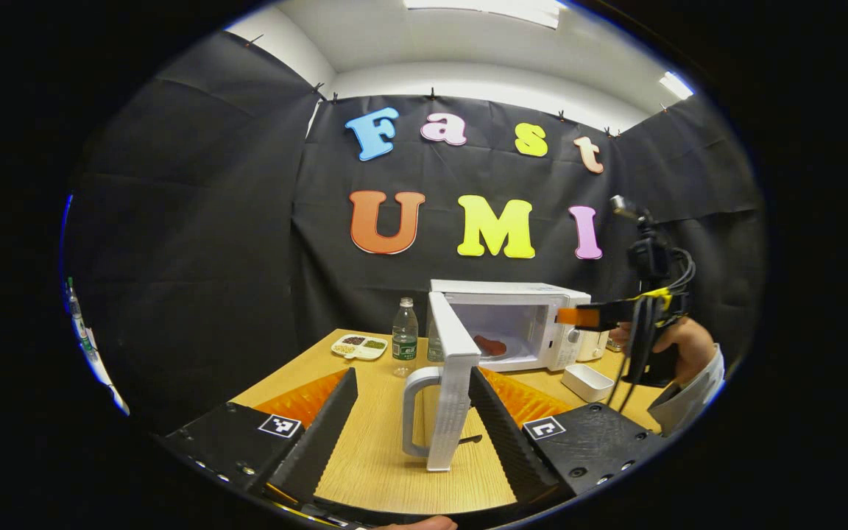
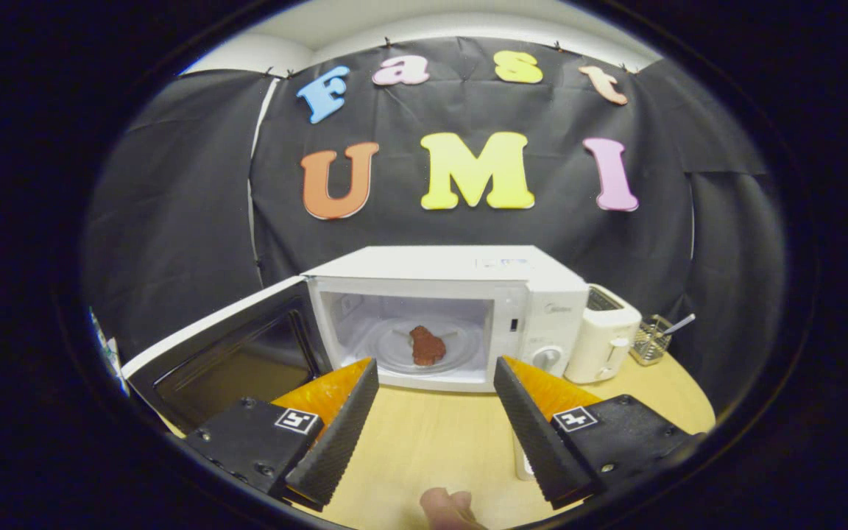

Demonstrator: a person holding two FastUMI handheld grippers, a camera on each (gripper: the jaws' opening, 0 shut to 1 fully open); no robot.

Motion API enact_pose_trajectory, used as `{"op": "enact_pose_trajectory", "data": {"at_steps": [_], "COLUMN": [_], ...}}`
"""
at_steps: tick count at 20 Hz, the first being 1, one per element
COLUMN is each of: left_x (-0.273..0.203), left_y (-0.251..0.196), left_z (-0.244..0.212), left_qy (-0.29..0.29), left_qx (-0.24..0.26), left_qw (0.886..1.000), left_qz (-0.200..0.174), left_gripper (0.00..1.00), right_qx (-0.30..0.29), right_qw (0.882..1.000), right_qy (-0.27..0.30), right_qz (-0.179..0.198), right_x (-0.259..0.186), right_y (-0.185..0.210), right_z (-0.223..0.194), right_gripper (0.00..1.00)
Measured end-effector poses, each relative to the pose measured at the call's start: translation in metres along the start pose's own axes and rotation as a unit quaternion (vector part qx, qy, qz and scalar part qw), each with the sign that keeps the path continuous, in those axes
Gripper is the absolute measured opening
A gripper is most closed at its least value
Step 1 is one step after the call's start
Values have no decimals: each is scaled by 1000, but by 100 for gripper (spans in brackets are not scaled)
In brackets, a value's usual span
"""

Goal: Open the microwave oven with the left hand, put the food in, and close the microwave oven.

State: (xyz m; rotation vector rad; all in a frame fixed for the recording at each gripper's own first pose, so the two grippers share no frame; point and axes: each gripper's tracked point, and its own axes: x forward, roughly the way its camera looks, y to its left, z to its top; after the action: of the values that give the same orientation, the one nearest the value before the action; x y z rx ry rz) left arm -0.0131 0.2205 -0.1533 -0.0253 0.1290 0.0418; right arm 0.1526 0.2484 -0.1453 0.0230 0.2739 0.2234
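Microwave oven (image 2: 453, 309) is sitting on the wooden table (image 2: 431, 442) against the booth's black wall, with its door (image 2: 232, 353) hanging wide open to the left side in the right gripper view. Inside, the food (image 2: 427, 345), a reddish-brown piece, is lying on the round glass plate (image 2: 394, 353) in the middle of the cavity.

In the left gripper view the door (image 1: 453, 383) is standing edge-on between the fingers of the left tool (image 1: 413, 419), its curved handle (image 1: 417, 412) pointing toward the left finger. The fingers are spread wide and I cannot tell whether either is touching the door. Farther back on the table a water bottle (image 1: 405, 335) is standing upright just beside a divided tray (image 1: 359, 346) of small foods, and a small white box (image 1: 587, 381) is lying near the oven's front right corner.

The right tool (image 2: 431, 412) is hovering in front of the open cavity with its fingers spread apart and holding nothing. It is also showing in the left gripper view (image 1: 578, 316), held by a hand (image 1: 678, 342) in a light sleeve at the right. A white toaster (image 2: 604, 335) is standing just to the right of the oven, with a wire basket (image 2: 652, 340) beside it.
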Motion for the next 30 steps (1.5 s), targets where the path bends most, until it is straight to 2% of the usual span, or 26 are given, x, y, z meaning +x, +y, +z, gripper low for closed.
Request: {"op": "enact_pose_trajectory", "data": {"at_steps": [3,4,5,8,9,10,11,12,13,14,15,16,17,19,23,27,28,30], "left_x": [-2,-4,-2,6,8,12,19,25,29,35,42,49,53,58,66,73,72,73], "left_y": [8,12,12,29,37,45,47,43,47,50,61,67,72,62,44,28,19,-2], "left_z": [-5,-8,-13,-26,-32,-37,-41,-52,-59,-65,-68,-69,-69,-73,-57,-56,-54,-47], "left_qy": [-3,-3,-2,-4,-1,-2,2,14,24,26,27,25,26,33,21,24,22,15], "left_qx": [8,10,13,19,21,23,23,19,18,23,31,38,33,12,-11,7,-5,-20], "left_qw": [1000,1000,1000,1000,1000,999,999,1000,999,999,998,997,997,998,999,999,1000,1000], "left_qz": [3,3,0,10,20,32,28,16,21,25,41,57,64,53,34,29,22,6], "left_gripper": [94,94,94,93,81,93,81,77,74,40,36,17,4,0,0,0,0,0], "right_qx": [5,8,10,14,18,22,28,34,38,40,42,40,38,36,52,61,61,61], "right_qw": [1000,999,999,998,997,997,997,996,996,995,995,994,994,994,993,992,992,992], "right_qy": [-31,-40,-49,-66,-69,-72,-74,-78,-82,-87,-92,-97,-101,-103,-102,-107,-109,-110], "right_qz": [-3,0,-1,-10,-9,-7,-7,-7,-6,-6,-6,-4,-4,-3,5,1,-5,-5], "right_x": [-60,-78,-95,-136,-147,-157,-165,-171,-177,-183,-188,-191,-195,-198,-205,-214,-216,-220], "right_y": [-12,-15,-21,-41,-46,-50,-56,-63,-68,-74,-78,-81,-84,-89,-102,-120,-125,-128], "right_z": [13,16,19,19,18,18,17,19,20,22,23,25,25,24,22,22,22,22], "right_gripper": [100,90,100,100,100,100,100,100,100,100,100,100,100,100,100,100,89,89]}}
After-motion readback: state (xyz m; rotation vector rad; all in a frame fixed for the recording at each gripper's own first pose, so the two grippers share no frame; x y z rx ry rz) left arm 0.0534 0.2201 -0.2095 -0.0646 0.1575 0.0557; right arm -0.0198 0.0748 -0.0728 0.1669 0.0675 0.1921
